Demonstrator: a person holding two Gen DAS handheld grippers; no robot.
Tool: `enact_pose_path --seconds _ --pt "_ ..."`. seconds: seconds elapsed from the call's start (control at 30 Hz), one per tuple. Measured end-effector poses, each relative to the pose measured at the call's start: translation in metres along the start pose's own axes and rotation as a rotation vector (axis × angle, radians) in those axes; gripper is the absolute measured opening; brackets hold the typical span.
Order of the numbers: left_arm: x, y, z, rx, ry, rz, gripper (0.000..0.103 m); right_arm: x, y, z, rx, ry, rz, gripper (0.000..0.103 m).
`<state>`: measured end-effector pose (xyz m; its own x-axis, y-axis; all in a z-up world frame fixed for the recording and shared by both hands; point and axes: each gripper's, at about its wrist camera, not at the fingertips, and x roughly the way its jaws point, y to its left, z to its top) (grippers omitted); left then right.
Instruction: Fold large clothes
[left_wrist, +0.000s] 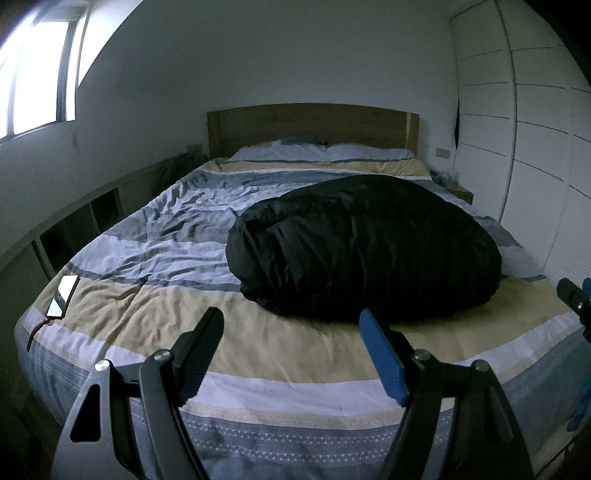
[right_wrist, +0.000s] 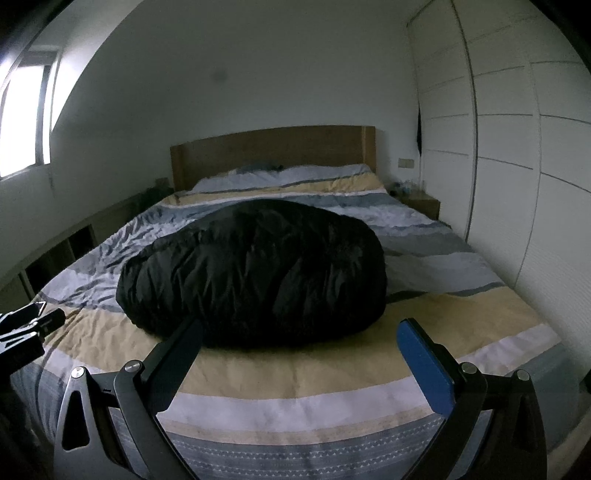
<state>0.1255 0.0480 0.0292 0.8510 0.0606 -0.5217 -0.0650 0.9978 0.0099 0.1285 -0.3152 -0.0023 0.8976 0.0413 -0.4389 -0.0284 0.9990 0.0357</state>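
So: left wrist view first. Left gripper (left_wrist: 291, 325) hangs at the foot of the bed (left_wrist: 258, 373), fingers spread wide, nothing between them. Ahead and slightly right lies the black puffy garment (left_wrist: 365, 247), a big rounded mound on the striped duvet (left_wrist: 177, 229), near the foot edge and toward the wardrobe (left_wrist: 535, 147) side. A phone (left_wrist: 63, 291) sits at the bed's left corner, well apart from the garment. The tip of the other tool shows at the right frame edge.

Right wrist view. Right gripper (right_wrist: 299, 332) also spread, empty, hovering at the foot edge. The black mound (right_wrist: 255, 273) sits just beyond its dark finger (right_wrist: 181, 350); whether they touch I cannot tell. Headboard (right_wrist: 273, 155) far behind.

Handling, as a judgement: looks like a down or padded coat, so bulky but light, very soft, springy with trapped air. The shell has a sheen, likely slippery, so a shallow pinch may slide off. No sleeve, hem or collar is distinguishable in the dark mass. Best bet is to take a deep bite on the near lower edge, one gripper toward each end, lift and spread it flat before any fold. Expect it to puff back; press air out.
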Motion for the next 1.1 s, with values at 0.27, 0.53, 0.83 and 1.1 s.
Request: enact_pose_path --seconds 0.27,0.53,0.83,1.1 --pt "0.014 0.001 -0.002 -0.003 0.018 0.005 0.075 0.010 0.002 -0.003 -0.014 0.010 -0.007 0.103" --pt "0.018 0.000 -0.005 0.001 0.024 0.015 0.075 0.010 0.007 -0.001 -0.034 0.001 -0.014 0.103" --pt "0.015 -0.002 -0.006 0.014 0.013 0.014 0.075 0.002 0.008 0.002 -0.045 -0.016 -0.018 0.103" --pt "0.009 -0.006 -0.005 0.023 0.007 0.009 0.075 -0.002 0.006 0.002 -0.041 -0.021 -0.023 0.103"
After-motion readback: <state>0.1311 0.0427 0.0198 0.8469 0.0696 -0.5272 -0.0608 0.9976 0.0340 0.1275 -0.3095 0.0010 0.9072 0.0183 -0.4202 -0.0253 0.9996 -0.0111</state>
